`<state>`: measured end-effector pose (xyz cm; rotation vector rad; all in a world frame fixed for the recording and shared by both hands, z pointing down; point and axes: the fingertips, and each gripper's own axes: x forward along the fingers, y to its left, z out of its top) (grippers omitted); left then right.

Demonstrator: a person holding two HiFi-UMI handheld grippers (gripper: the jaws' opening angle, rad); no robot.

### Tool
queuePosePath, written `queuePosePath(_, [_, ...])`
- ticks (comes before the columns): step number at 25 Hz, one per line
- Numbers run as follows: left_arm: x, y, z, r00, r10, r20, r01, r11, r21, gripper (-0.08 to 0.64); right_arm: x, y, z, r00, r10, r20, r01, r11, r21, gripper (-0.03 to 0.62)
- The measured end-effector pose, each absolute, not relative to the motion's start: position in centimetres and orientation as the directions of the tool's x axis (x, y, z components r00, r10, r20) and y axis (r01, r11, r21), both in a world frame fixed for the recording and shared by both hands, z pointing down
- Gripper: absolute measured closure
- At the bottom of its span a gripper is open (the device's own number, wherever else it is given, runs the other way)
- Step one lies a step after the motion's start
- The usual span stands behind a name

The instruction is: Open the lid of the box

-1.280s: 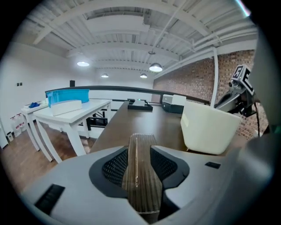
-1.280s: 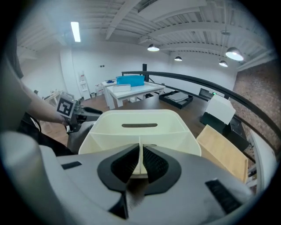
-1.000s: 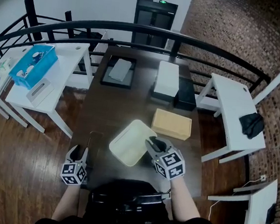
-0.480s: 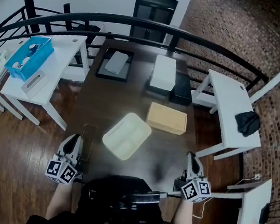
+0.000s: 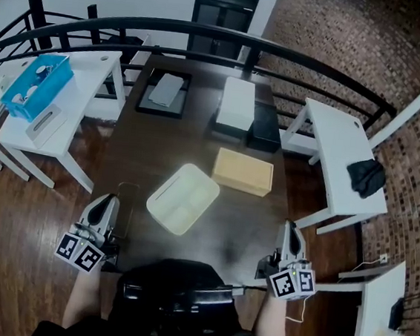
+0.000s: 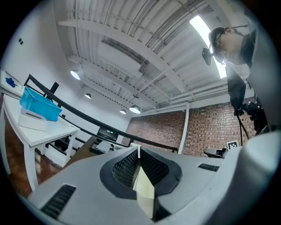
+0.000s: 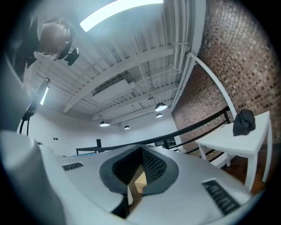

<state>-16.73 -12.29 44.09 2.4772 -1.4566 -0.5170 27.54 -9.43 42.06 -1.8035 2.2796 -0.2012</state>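
Now box lies beyond left tongs, closing empty, and closed right tongs.

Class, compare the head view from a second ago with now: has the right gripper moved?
Yes. The right gripper has drawn back from the cream lid toward the person and rightward, and is now just off the table's near right corner.

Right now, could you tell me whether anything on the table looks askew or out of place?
The cream lid lies diagonally on the dark table beside the tan box, askew to the table's edges. Nothing looks spilled or damaged.
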Motion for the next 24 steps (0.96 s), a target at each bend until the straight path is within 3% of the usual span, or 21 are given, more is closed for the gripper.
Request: queuePosePath(24, [-17.7, -11.4, 45.1, 0.435, -0.885, -0.164, -0.802, -0.464, 0.376, 0.549, 25.7, -10.5, 43.4, -0.277, -0.959, -0.055, -0.923, 0.282, -0.263, 0.591])
